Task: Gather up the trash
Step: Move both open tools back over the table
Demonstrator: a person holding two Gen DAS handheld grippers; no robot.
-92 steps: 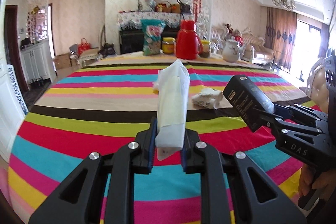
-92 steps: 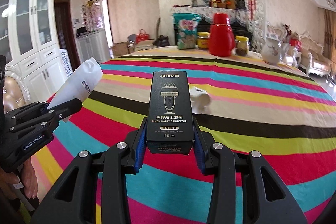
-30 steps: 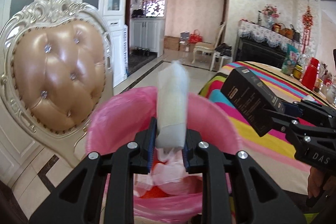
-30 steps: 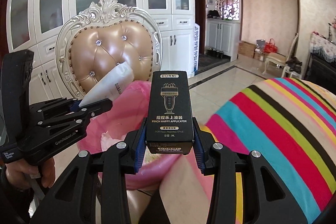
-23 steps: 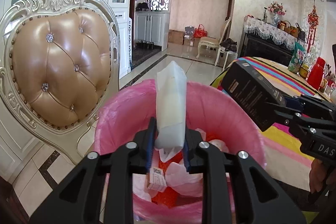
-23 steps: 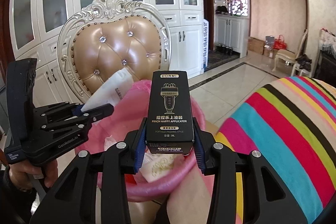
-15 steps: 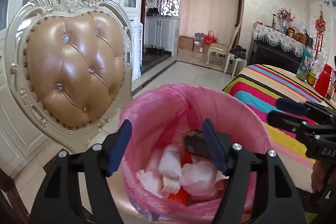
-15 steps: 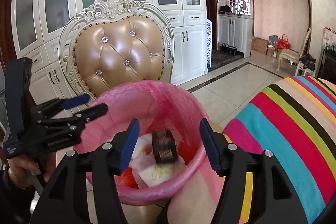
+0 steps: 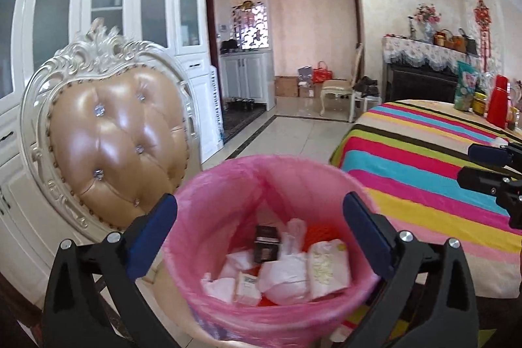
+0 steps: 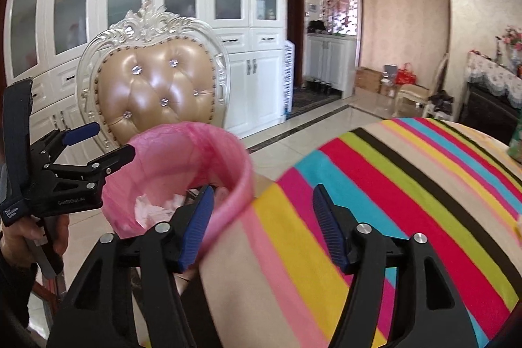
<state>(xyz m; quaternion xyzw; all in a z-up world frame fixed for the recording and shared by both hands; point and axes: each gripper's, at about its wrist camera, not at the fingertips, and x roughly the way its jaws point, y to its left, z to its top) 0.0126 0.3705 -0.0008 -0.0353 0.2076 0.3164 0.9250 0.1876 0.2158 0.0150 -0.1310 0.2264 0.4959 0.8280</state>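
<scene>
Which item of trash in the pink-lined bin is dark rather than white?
The small black box, standing near the middle of the bin. The wrappers and tissues around it are all white or pale.

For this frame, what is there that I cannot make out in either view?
- Left wrist view: lettering on the black box in the pink bin, too small.
- Left wrist view: right gripper cut off by the right edge.
- Right wrist view: bin contents mostly hidden by its rim and a gripper finger.
- Right wrist view: near tablecloth motion-blurred.
</scene>
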